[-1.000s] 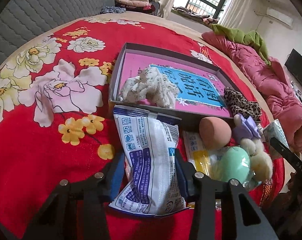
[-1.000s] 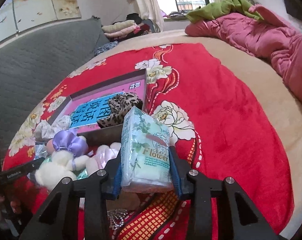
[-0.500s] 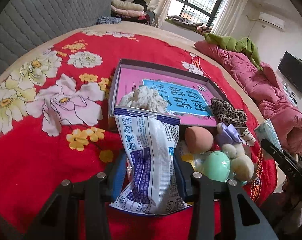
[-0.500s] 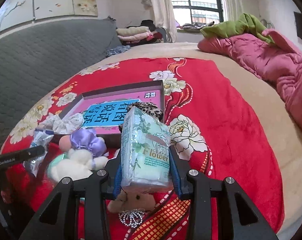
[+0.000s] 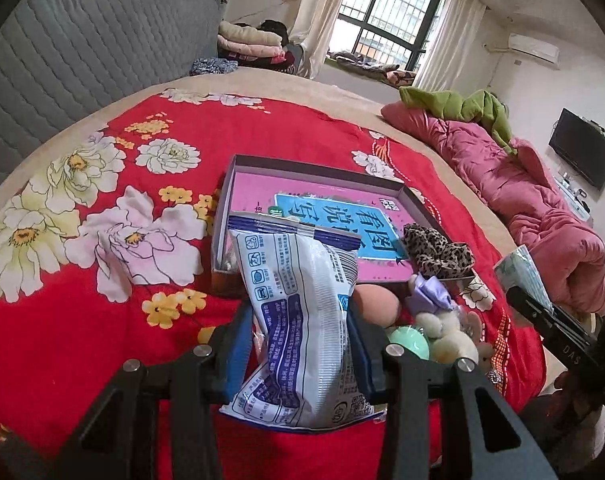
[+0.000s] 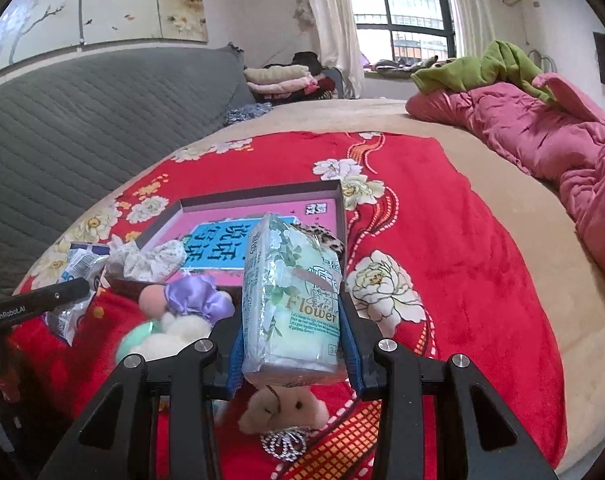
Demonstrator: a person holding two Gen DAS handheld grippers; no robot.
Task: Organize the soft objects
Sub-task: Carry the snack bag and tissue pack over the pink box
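Note:
My left gripper (image 5: 298,344) is shut on a white and blue plastic packet (image 5: 302,320) and holds it above the red bedspread, in front of the shallow pink-lined box (image 5: 254,184). My right gripper (image 6: 292,340) is shut on a pale green "Flower" tissue pack (image 6: 292,300), held up near the box's (image 6: 258,200) right front corner. A leopard scrunchie (image 5: 438,248) lies in the box's near right corner. A white cloth scrunchie (image 6: 150,260) lies in its left corner.
Loose soft items lie in front of the box: a peach sponge (image 5: 376,304), a purple bow (image 5: 428,294), a mint ball (image 5: 408,342), white pompoms (image 5: 454,344), a beige plush (image 6: 284,410) with a silver chain. A pink quilt (image 6: 542,136) lies at the right.
Both grippers have risen with their packs still held. The left wrist view now looks from higher, and the packet hides the white scrunchie.

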